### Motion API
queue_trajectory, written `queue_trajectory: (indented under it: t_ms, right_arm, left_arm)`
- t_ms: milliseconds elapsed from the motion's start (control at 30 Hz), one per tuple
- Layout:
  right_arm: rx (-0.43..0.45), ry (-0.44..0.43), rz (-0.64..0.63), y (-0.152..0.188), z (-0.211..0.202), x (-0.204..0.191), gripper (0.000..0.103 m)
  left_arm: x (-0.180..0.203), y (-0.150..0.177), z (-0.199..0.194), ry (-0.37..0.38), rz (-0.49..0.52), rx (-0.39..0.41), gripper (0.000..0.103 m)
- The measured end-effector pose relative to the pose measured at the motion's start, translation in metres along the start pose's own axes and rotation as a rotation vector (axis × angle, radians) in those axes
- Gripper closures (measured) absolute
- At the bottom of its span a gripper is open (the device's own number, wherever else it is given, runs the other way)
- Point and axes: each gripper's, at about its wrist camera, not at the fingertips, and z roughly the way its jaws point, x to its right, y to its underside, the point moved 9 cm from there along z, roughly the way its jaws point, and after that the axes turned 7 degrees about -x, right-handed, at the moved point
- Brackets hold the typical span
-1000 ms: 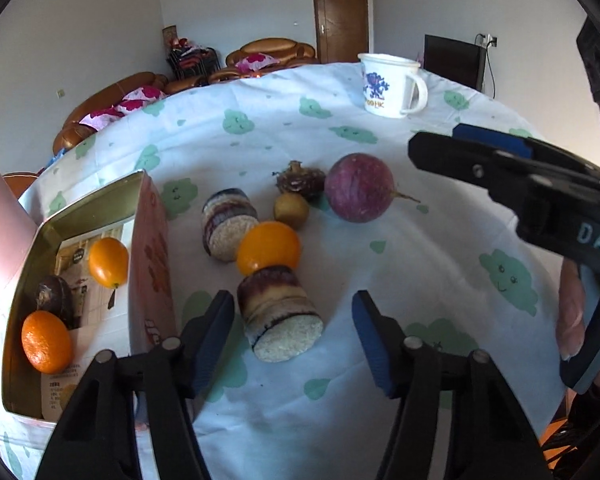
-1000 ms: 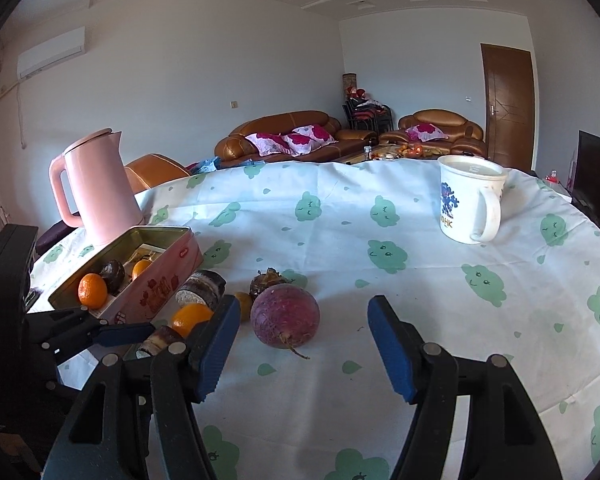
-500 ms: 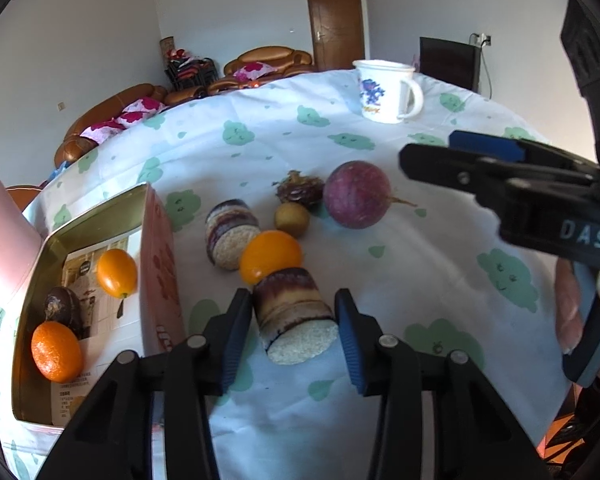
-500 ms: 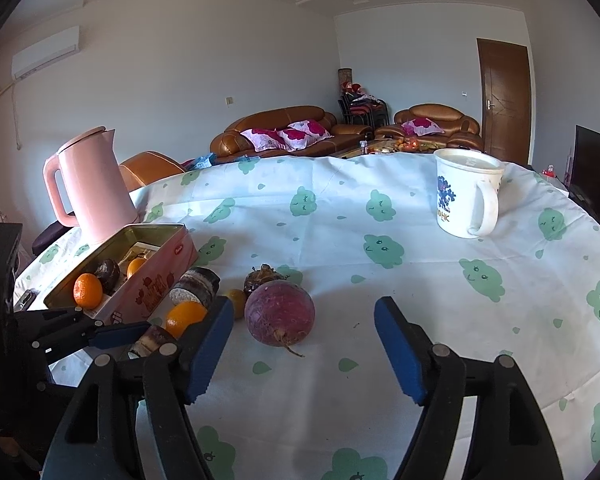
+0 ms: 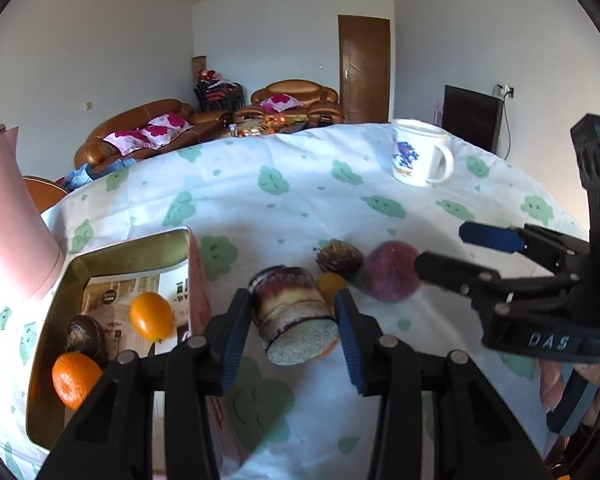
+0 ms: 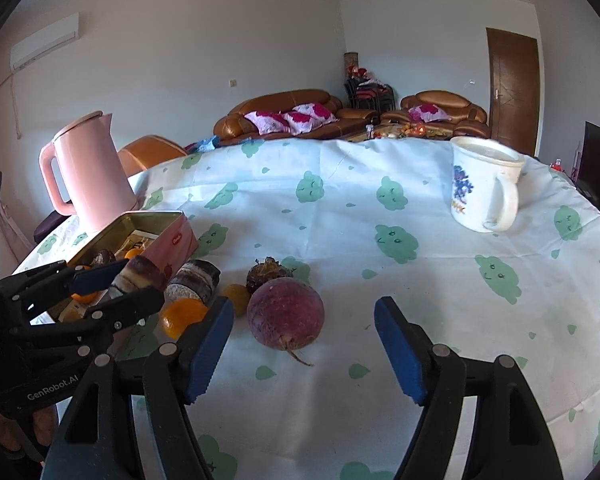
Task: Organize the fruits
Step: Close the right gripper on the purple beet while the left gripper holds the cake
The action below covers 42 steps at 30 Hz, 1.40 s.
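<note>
Your left hand-held gripper hides most of the orange fruit behind the sugarcane piece it clamps. At nine o'clock in the left wrist view the pink kettle is cut by the edge. In the right wrist view the tin has its contents largely hidden behind that gripper's fingers

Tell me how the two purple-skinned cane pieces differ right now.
The cane piece in the left tongs is clamped between the blue pads and lifted off the cloth; the second cane piece lies loose on the tablecloth beside the pink tin. The held one tilts its cut end toward the left camera; the other lies flat. Both are short, purple-banded, with pale cut ends.
</note>
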Motion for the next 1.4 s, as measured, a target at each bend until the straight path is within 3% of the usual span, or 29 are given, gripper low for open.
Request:
queue_trajectory:
  t_ms: [333, 400, 433, 467, 1400]
  right_arm:
    - [-0.103, -0.007, -0.047, -0.004, 0.033, -0.013, 0.029]
    - [-0.127, -0.005, -0.054, -0.002, 0.039, -0.014, 0.037]
    - [-0.149, -0.01, -0.055, 0.001, 0.044, -0.014, 0.047]
    - [-0.157, -0.015, -0.052, 0.002, 0.046, -0.014, 0.047]
    - [0.003, -0.073, -0.083, -0.01, 0.016, -0.025, 0.048]
  left_arm:
    - [-0.018, -0.002, 0.015, -0.026, -0.065, 0.022, 0.059]
    - [-0.019, -0.002, 0.014, -0.015, -0.073, 0.024, 0.059]
    - [-0.019, -0.002, 0.014, -0.01, -0.074, 0.027, 0.059]
    - [-0.018, -0.002, 0.013, -0.005, -0.07, 0.028, 0.059]
    - [-0.014, -0.007, 0.0, -0.011, -0.052, 0.097, 0.059]
